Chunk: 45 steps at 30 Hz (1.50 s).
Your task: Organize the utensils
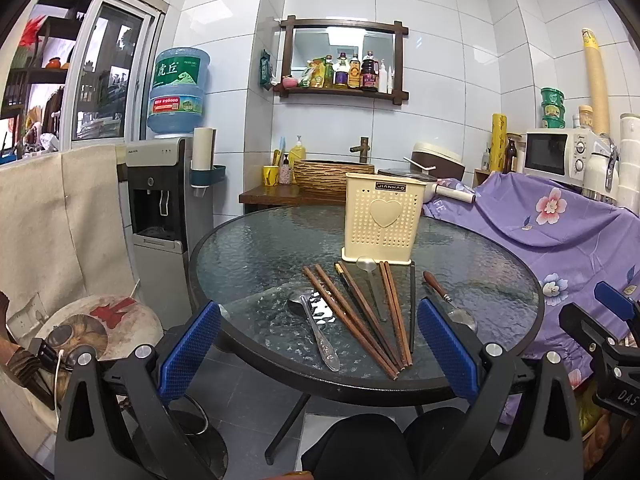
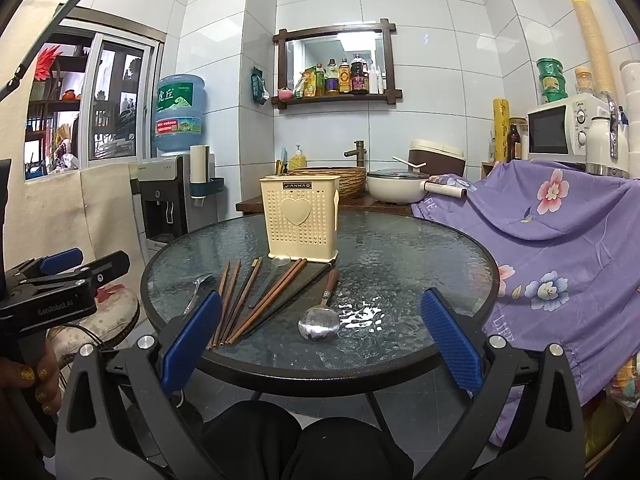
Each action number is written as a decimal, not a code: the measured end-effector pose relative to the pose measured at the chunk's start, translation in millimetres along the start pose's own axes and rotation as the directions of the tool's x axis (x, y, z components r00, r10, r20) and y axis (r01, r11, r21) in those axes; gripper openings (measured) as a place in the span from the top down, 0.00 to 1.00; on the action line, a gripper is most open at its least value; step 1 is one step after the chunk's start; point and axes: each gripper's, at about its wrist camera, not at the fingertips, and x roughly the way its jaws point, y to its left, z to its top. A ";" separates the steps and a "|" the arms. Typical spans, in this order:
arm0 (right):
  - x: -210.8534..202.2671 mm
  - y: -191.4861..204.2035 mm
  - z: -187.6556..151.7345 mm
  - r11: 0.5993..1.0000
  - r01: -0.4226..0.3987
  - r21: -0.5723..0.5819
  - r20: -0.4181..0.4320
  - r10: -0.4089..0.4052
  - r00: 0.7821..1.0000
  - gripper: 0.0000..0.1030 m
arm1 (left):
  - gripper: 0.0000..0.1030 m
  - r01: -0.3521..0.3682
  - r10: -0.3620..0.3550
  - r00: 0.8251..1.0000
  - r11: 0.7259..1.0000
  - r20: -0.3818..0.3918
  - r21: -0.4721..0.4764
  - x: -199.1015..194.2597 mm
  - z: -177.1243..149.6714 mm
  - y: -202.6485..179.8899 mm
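Note:
A cream perforated utensil holder (image 1: 382, 222) with a heart stands upright on the round glass table (image 1: 248, 248); it also shows in the right wrist view (image 2: 299, 218). In front of it lie several wooden chopsticks (image 1: 352, 316) (image 2: 240, 300), a steel spoon (image 1: 310, 318) at the left, a small spoon (image 1: 370, 276) and a wooden-handled spoon (image 1: 450, 298) (image 2: 320, 318) at the right. My left gripper (image 1: 318, 348) is open and empty, at the table's near edge over the utensils. My right gripper (image 2: 320, 340) is open and empty, just short of the wooden-handled spoon.
A water dispenser (image 1: 160, 208) stands left of the table. A purple floral cloth (image 2: 560, 232) covers furniture at the right, with a microwave (image 2: 560, 132) above. A wooden counter (image 2: 248, 202) with a basket sink and a pot stands behind. A round stool (image 1: 100, 328) is at the lower left.

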 end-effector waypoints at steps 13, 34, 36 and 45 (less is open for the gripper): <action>0.1 -1.2 0.5 1.000 0.004 0.001 0.001 -0.004 1.000 0.05 | 0.06 -0.002 0.002 1.000 1.000 0.000 -0.005 0.3 -0.9 0.8; 0.6 0.9 -0.8 1.000 0.000 -0.004 -0.005 0.000 1.000 0.05 | 0.06 -0.009 0.009 1.000 1.000 -0.007 0.000 1.4 -6.1 1.6; 0.0 0.7 -1.1 1.000 0.001 -0.002 -0.003 -0.001 1.000 0.05 | 0.06 -0.008 0.008 1.000 1.000 -0.008 0.000 0.8 -6.1 1.9; 0.2 2.0 -0.4 1.000 0.002 -0.005 0.000 -0.002 1.000 0.05 | 0.06 -0.009 0.009 1.000 1.000 -0.005 -0.001 -0.3 -4.6 2.5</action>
